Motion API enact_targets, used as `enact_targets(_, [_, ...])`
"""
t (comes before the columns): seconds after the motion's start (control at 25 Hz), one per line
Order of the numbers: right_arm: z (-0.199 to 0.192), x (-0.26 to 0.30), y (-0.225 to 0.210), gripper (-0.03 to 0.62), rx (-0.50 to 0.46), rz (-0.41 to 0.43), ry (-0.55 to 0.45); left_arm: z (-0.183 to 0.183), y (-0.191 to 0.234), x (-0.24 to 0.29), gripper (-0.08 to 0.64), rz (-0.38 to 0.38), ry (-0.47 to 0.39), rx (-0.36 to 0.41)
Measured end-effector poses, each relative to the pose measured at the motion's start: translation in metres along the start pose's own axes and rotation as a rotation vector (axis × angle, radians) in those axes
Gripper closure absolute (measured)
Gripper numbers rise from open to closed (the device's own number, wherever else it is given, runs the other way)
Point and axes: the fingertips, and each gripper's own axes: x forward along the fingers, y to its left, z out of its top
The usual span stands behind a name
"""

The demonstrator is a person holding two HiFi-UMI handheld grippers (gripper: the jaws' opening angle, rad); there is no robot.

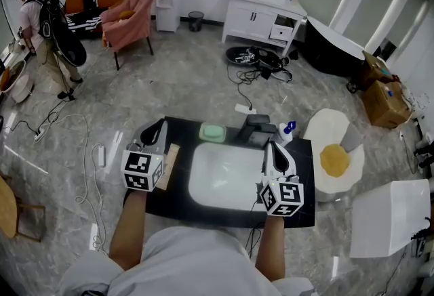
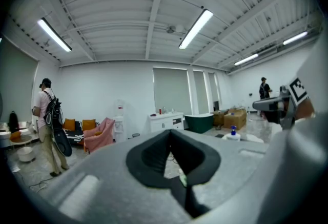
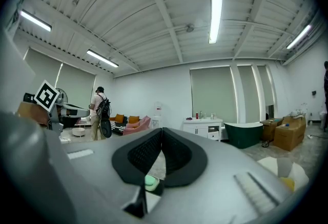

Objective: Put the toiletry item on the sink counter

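A pale green, rounded bar of soap (image 1: pixel 212 132) lies flat on the glossy black surface (image 1: pixel 173 196), just past the far rim of the smooth white basin (image 1: pixel 224 176). A small blue-capped bottle (image 1: pixel 287 130) stands far right. Grey marbled floor (image 1: pixel 190 71) surrounds it. The left gripper (image 1: pixel 157 131) and the right gripper (image 1: pixel 269 149) flank the basin, fingers pressed together on nothing.

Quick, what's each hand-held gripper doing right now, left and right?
Left hand-held gripper: closed, jaws together, holding nothing.
Right hand-held gripper: closed, jaws together, holding nothing.
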Motion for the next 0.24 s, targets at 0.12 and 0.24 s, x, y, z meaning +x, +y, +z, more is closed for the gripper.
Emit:
enact_targets(0.12, [0.0, 0.0039, -0.0032, 0.589, 0.0, 0.001, 0.0, 0.0015, -0.0001, 0.0044, 0.561, -0.002, -0.006, -0.008])
enact_targets(0.24, [-0.0004, 0.0065, -0.0086, 0.589, 0.002, -0.002, 0.002, 0.0025, -0.0026, 0.0087, 0.561, -0.003, -0.007, -0.011])
